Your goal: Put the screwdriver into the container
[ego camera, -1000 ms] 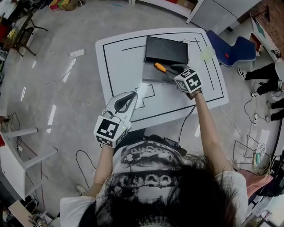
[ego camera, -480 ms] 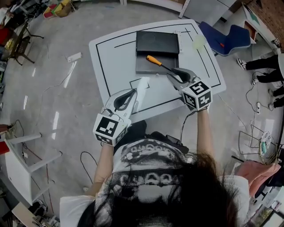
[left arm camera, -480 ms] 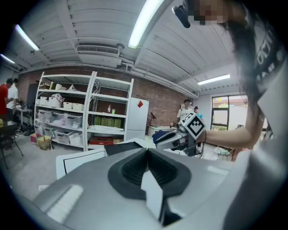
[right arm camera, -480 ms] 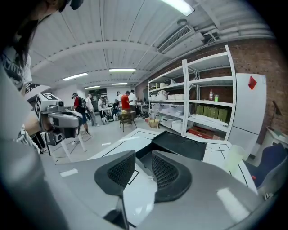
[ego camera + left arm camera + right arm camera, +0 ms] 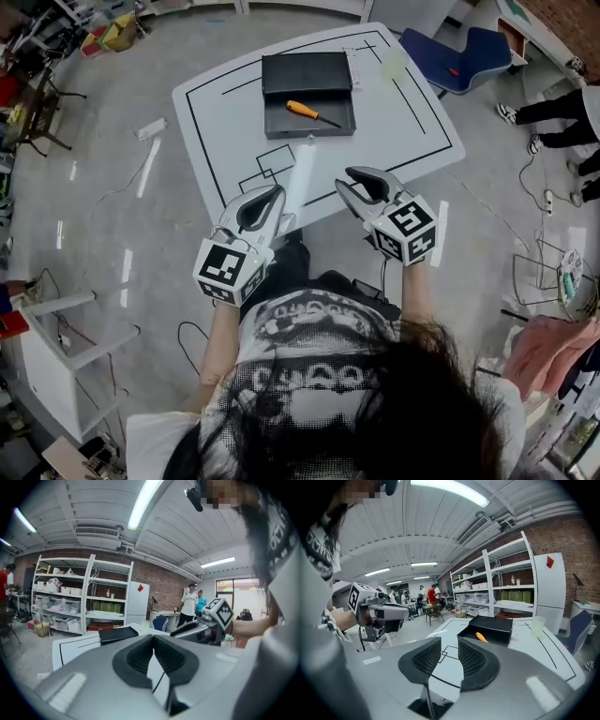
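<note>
A screwdriver (image 5: 302, 110) with an orange handle lies inside the open black container (image 5: 330, 123) at the far side of the white table (image 5: 225, 122). In the right gripper view the screwdriver (image 5: 481, 637) shows in the container (image 5: 494, 626) well ahead of the jaws. My right gripper (image 5: 361, 185) hovers over the table's near edge, open, with nothing between its pads. My left gripper (image 5: 262, 204) hangs beside it at the near edge, its pads meeting, empty. Both are well short of the container.
A translucent cup (image 5: 392, 64) stands on the table's far right corner. A blue chair (image 5: 459, 52) sits beyond the table. A power strip (image 5: 150, 128) lies on the floor at left. Shelving (image 5: 506, 583) and people fill the background.
The right gripper has drawn back from the container to the table's near edge, leaving the screwdriver lying inside. The left gripper has barely moved.
</note>
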Action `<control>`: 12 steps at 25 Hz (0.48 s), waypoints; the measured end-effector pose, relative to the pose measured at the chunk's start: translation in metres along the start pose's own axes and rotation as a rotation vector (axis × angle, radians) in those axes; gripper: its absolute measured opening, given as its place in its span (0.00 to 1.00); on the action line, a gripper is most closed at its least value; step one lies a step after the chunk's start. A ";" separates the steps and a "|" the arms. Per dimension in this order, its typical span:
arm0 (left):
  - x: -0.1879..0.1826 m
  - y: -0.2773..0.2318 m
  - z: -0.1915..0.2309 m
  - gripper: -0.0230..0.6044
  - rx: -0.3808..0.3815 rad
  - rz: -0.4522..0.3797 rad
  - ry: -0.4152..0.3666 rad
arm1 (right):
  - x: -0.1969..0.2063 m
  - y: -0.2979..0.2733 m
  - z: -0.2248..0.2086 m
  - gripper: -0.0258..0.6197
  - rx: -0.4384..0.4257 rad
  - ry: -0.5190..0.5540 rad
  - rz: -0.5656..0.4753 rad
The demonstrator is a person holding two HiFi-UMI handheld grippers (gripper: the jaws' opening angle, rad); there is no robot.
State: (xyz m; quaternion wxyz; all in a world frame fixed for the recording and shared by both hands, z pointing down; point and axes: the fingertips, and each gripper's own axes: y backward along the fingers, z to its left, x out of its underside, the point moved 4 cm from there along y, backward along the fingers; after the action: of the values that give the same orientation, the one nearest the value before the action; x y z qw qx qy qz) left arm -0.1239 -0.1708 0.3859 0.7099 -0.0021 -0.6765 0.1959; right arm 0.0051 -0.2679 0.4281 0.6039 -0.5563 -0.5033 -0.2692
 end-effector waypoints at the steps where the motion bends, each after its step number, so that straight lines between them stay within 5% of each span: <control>1: 0.001 0.002 -0.007 0.04 0.002 -0.001 -0.002 | 0.004 0.007 0.005 0.23 0.001 -0.008 -0.006; 12: 0.021 0.032 -0.089 0.04 0.016 0.001 0.014 | 0.047 0.085 0.058 0.22 -0.005 -0.042 -0.053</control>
State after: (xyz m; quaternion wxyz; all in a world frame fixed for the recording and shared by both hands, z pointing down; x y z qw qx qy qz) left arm -0.0472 -0.1122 0.3898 0.7146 0.0017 -0.6698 0.2017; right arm 0.0787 -0.1824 0.4296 0.5846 -0.5499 -0.5298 -0.2744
